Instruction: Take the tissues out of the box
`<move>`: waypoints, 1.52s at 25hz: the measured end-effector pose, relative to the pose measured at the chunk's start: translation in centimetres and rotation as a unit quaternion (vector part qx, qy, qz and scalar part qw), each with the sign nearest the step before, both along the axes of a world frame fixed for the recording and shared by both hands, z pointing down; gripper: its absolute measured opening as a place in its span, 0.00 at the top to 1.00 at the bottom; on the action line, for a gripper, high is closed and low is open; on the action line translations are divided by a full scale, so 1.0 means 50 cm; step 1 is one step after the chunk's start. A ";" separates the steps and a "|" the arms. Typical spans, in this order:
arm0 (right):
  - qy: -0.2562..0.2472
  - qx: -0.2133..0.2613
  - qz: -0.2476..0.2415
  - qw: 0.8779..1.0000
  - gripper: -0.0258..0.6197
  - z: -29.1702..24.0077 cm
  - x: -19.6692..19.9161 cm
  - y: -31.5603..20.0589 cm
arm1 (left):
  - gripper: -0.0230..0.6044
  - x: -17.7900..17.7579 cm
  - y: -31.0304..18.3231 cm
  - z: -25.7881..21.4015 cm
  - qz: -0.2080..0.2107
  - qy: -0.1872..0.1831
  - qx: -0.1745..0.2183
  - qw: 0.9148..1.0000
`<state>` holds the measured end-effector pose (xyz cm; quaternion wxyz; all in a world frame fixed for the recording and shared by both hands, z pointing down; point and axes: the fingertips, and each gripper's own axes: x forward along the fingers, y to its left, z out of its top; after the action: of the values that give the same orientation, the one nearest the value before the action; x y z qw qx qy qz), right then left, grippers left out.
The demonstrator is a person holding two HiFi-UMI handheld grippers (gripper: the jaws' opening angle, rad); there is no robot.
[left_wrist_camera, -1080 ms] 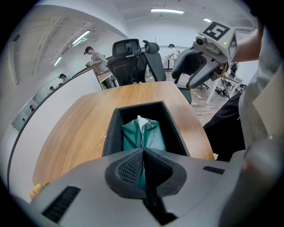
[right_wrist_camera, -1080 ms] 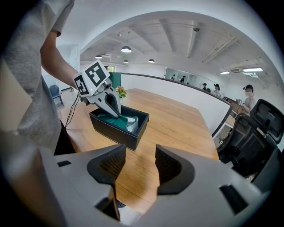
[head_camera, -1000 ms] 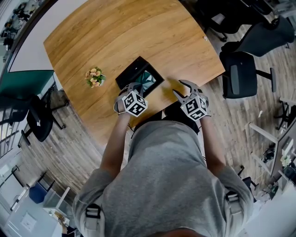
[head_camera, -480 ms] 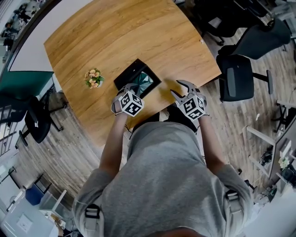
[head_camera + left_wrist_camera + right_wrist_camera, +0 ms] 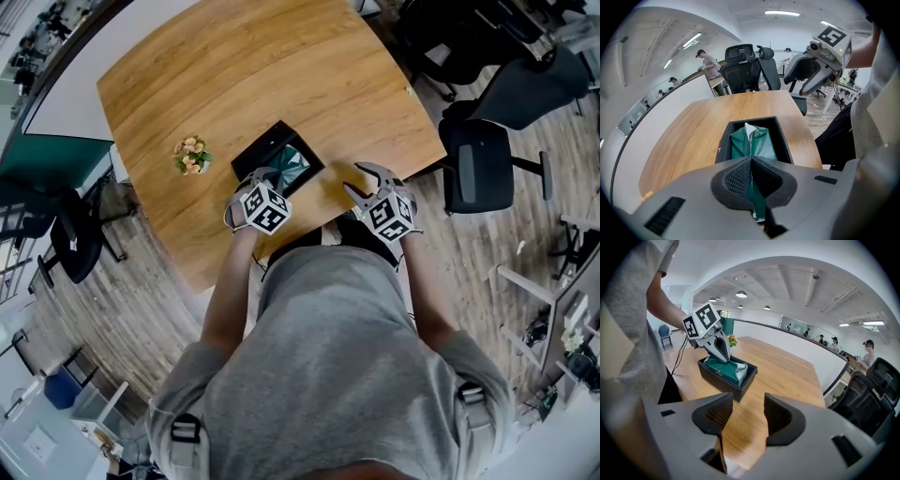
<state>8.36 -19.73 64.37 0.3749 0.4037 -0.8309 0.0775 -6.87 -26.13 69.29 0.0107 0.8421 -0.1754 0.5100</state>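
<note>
A black open box (image 5: 263,148) sits near the front edge of the wooden table (image 5: 281,75), with a green tissue pack (image 5: 294,165) inside it. My left gripper (image 5: 265,176) reaches down into the box's near end. In the left gripper view its jaws (image 5: 751,176) are shut on the near end of the green tissue pack (image 5: 752,140), which still lies in the box (image 5: 783,137). My right gripper (image 5: 362,179) hovers over bare wood to the right of the box, open and holding nothing (image 5: 748,416). From the right gripper view the box (image 5: 723,383) and pack (image 5: 729,369) show under the left gripper (image 5: 720,347).
A small pot of flowers (image 5: 192,156) stands on the table left of the box. Office chairs (image 5: 480,164) are on the floor to the right of the table, and more chairs (image 5: 743,70) stand past its far end. A cable hangs by the table's near edge (image 5: 682,357).
</note>
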 end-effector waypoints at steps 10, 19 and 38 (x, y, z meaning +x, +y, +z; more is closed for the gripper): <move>-0.008 0.008 -0.015 1.000 0.63 -0.017 0.018 0.000 | 0.93 0.016 0.000 -0.041 -0.012 -0.007 0.016 1.000; -0.018 0.014 -0.044 0.999 0.63 -0.034 0.034 0.000 | 0.93 0.023 -0.002 -0.088 -0.026 -0.021 0.037 0.999; -0.047 0.019 -0.073 0.996 0.63 -0.027 0.097 -0.001 | 0.93 0.041 0.003 -0.178 -0.073 -0.031 0.068 0.995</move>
<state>13.19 -19.75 63.00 0.3326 0.3449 -0.8761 0.0530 -4.84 -25.96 60.40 -0.0149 0.8096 -0.2706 0.5207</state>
